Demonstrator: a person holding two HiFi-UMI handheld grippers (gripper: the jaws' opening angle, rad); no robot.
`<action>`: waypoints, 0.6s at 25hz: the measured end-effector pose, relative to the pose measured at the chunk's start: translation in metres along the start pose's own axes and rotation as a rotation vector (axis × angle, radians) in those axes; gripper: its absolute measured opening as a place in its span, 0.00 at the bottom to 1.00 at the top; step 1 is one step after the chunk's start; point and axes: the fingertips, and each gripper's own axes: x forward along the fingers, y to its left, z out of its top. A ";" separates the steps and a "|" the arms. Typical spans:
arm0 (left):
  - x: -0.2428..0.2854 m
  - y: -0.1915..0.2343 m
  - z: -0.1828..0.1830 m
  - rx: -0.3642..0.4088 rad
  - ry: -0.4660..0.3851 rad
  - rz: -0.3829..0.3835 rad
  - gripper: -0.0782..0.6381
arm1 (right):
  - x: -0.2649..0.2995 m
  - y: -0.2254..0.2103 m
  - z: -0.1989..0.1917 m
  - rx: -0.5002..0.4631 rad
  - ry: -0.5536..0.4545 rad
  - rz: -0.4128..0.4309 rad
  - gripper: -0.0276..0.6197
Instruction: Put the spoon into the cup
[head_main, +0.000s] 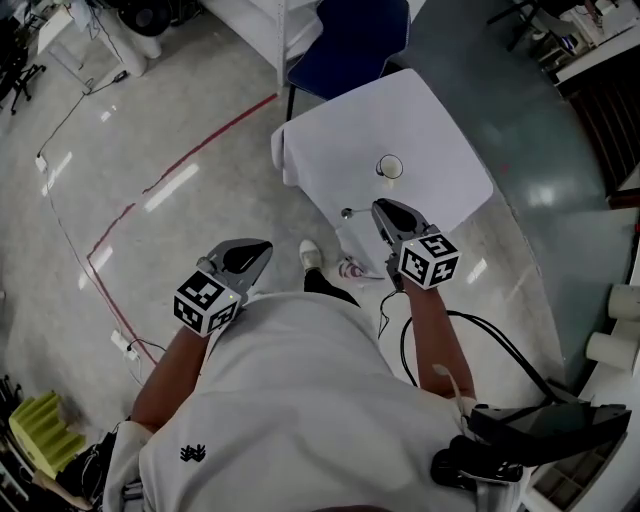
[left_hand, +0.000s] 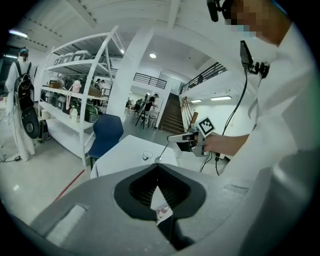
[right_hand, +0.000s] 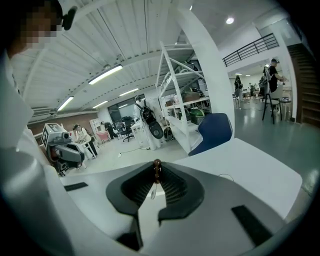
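A small clear cup (head_main: 390, 167) stands near the middle of a white-clothed table (head_main: 440, 150). My right gripper (head_main: 379, 206) hovers over the table's near edge, shut on the handle of a metal spoon (head_main: 352, 211) whose bowl points left. In the right gripper view the spoon's brown handle end (right_hand: 157, 170) sticks up between the jaw tips. From the left gripper view, the spoon (left_hand: 163, 150) slants down from the right gripper (left_hand: 172, 139) beside the cup (left_hand: 146, 156). My left gripper (head_main: 262, 246) hangs over the floor left of the table, shut and empty, its tips (left_hand: 158, 167) meeting.
A blue chair (head_main: 350, 45) stands behind the table. Red tape (head_main: 180, 165) and thin cables run across the glossy floor on the left. Black cables (head_main: 490, 340) loop at the right. White shelving (left_hand: 75, 100) and distant people fill the room beyond.
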 end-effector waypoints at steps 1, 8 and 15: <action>0.010 0.005 0.008 0.001 0.005 0.002 0.12 | 0.004 -0.013 0.005 0.006 -0.001 -0.002 0.12; 0.078 0.031 0.053 0.015 0.022 0.018 0.12 | 0.024 -0.109 0.020 0.051 0.002 -0.035 0.12; 0.122 0.046 0.072 0.008 0.048 0.034 0.12 | 0.035 -0.180 0.015 0.094 0.019 -0.065 0.12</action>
